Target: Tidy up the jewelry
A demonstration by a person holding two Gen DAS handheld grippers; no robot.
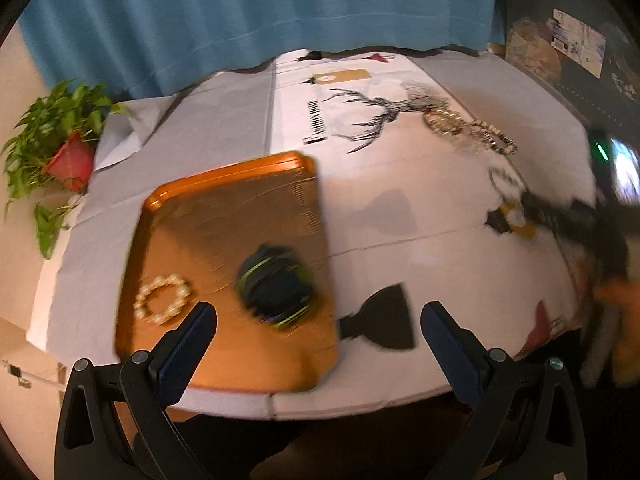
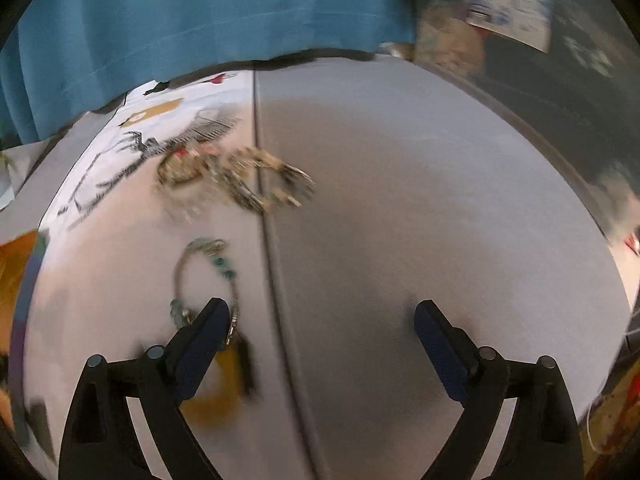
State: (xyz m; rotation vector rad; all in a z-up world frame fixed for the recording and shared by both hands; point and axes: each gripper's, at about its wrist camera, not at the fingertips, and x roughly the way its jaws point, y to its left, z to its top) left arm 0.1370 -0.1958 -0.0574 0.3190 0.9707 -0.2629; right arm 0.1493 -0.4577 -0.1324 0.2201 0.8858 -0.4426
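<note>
Motion blurred the dark bangle [image 1: 276, 285] in my tray [image 1: 224, 200]; my left claw's finger [image 2: 202, 344] hid part of the chain bracelet [image 2: 200, 276].

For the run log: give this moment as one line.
left gripper open | right gripper open | orange metal tray: pearl bracelet

We seem to be in a home, at a table [image 1: 224, 120] spread with a grey and white cloth [image 1: 400, 216] printed with a deer [image 1: 372, 116] and bow ties. Behind the table hangs a teal curtain [image 1: 256, 12], the sort we would draw across a living-room window. Off the table's left edge a leafy houseplant sits in a red pot [image 1: 70, 164]. On the table itself we find an orange tray [image 1: 224, 216] and loose jewelry [image 2: 236, 178], everyday household belongings.
</note>
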